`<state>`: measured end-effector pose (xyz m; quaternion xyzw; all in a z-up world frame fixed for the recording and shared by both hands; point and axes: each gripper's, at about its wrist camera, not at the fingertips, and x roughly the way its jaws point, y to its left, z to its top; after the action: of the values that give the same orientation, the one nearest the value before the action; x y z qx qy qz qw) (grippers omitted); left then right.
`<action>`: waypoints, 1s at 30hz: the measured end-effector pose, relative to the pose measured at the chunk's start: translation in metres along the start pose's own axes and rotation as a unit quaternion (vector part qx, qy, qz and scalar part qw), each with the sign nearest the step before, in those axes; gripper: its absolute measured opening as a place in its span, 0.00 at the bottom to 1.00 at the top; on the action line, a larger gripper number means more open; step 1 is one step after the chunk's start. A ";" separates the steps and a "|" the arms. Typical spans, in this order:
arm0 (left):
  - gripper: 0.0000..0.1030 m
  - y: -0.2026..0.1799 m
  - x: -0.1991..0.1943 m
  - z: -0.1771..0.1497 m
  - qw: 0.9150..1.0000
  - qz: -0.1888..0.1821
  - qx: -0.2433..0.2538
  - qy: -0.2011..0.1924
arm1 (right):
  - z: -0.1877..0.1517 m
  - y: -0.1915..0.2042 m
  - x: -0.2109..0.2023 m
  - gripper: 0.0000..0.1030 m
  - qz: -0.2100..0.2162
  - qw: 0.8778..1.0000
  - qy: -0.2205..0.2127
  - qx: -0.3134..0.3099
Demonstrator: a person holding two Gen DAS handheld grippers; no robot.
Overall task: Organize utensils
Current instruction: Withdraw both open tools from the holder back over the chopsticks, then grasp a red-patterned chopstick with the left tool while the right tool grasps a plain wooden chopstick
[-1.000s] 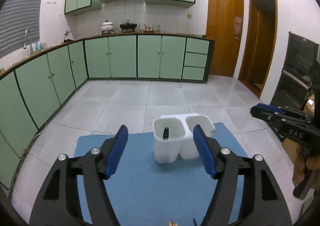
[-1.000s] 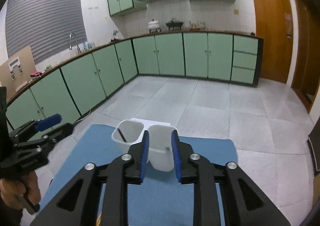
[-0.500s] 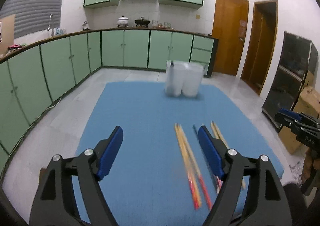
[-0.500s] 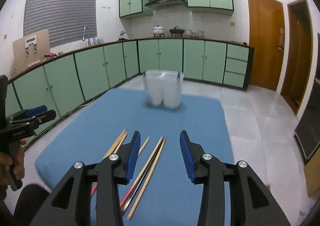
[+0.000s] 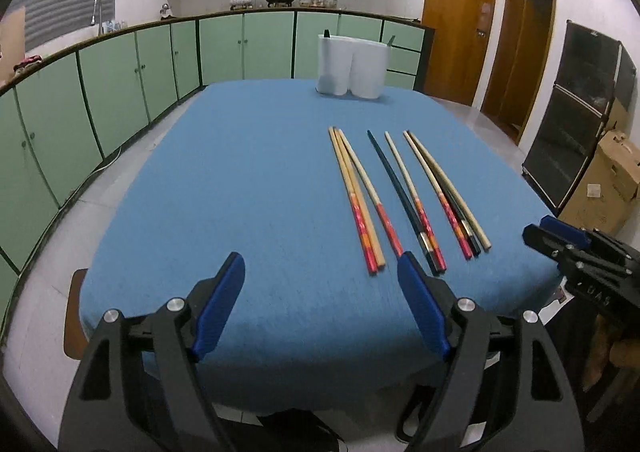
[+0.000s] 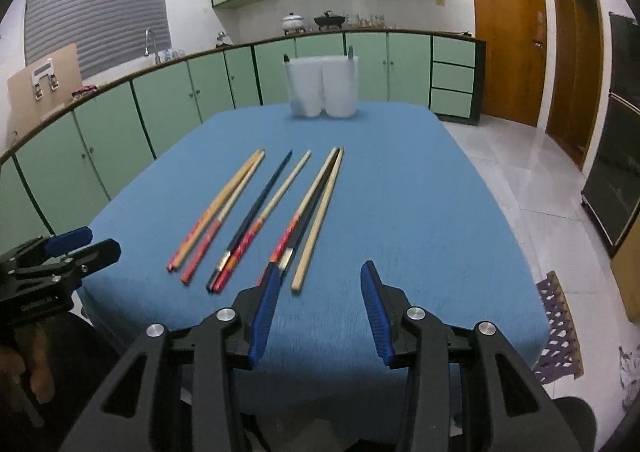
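Several chopsticks [image 5: 404, 188] lie side by side on the blue tablecloth [image 5: 240, 180], some wooden with red ends, some dark; they also show in the right wrist view [image 6: 264, 212]. A white two-compartment holder [image 5: 352, 66] stands at the table's far edge, with a dark utensil tip in each cup; it shows in the right wrist view [image 6: 322, 86] too. My left gripper [image 5: 320, 276] is open and empty at the near edge, left of the chopstick ends. My right gripper [image 6: 318, 280] is open and empty, just behind the rightmost chopsticks.
Green cabinets [image 5: 120, 84] run along the left and back walls. Wooden doors [image 5: 460, 20] and a dark glass cabinet [image 5: 580, 120] stand at the right, with a cardboard box [image 5: 608, 180] on the floor. A purple mat [image 6: 556, 332] lies right of the table.
Both grippers have pulled back from the white holder to the table's near edge and lowered. The right gripper's jaws have opened from nearly shut. The chopsticks lie still.
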<state>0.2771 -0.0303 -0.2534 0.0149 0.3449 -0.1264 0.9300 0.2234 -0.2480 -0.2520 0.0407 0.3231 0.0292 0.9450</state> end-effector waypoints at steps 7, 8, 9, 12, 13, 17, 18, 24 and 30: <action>0.73 -0.013 0.018 -0.011 1.000 0.011 0.017 0.015 | -0.012 0.005 0.027 0.29 0.003 1.000 0.026 -0.003; 0.72 -0.013 0.020 -0.012 1.000 0.011 0.018 0.018 | -0.013 0.005 0.029 0.29 0.005 1.000 0.027 -0.003; 0.71 -0.014 0.022 -0.013 1.000 0.012 0.019 0.019 | -0.013 0.006 0.031 0.29 0.006 1.000 0.029 -0.005; 0.70 -0.014 0.029 -0.012 0.999 0.017 0.021 0.026 | -0.014 0.009 0.036 0.29 0.009 0.999 0.030 -0.010; 0.70 -0.014 0.031 -0.013 0.999 0.018 0.022 0.028 | -0.014 0.008 0.038 0.26 0.008 0.999 0.029 -0.011; 0.68 -0.015 0.039 -0.015 0.999 0.024 0.025 0.038 | -0.010 0.000 0.042 0.18 0.002 1.000 0.027 -0.006; 0.68 -0.015 0.041 -0.015 0.999 0.025 0.025 0.040 | -0.009 -0.002 0.043 0.17 0.001 1.000 0.027 -0.003; 0.68 -0.019 0.046 -0.014 0.998 0.029 0.031 0.041 | -0.005 -0.017 0.047 0.15 -0.004 1.000 0.027 0.013; 0.64 -0.017 0.047 -0.010 0.998 0.047 0.026 0.042 | -0.006 -0.019 0.047 0.15 0.000 0.999 0.027 0.019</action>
<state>0.3008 -0.0566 -0.2906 0.0603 0.3791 -0.0907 0.9189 0.2573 -0.2624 -0.2875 0.0580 0.3488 0.0243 0.9351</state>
